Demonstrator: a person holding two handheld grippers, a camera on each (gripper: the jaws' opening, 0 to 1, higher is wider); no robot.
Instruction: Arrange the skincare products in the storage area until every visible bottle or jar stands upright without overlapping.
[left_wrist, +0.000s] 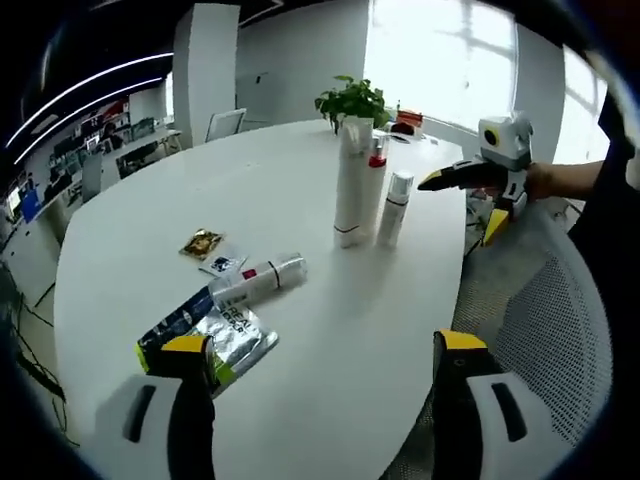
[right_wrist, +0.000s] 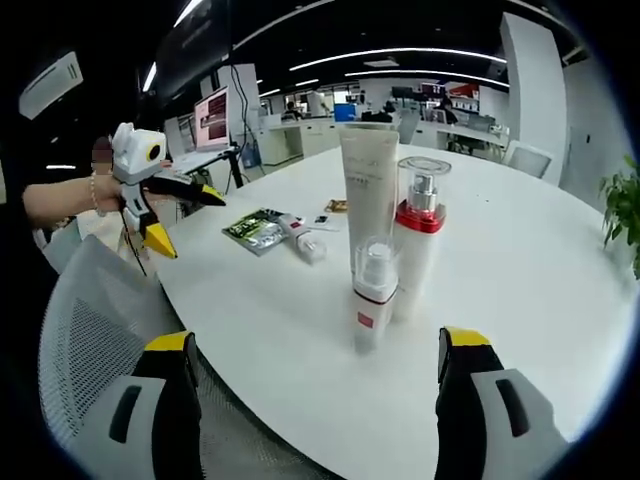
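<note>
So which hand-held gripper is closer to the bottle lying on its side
Left. The left hand-held gripper sits just short of the lying bottle, over the foil packet. The right hand-held gripper is off by the standing bottles, farther away.

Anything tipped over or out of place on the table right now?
Yes. One white bottle lies on its side near the silver sachet, while the tall tube, the red-collared pump bottle and the small bottle stand upright together. Two small packets lie loose nearby.
</note>
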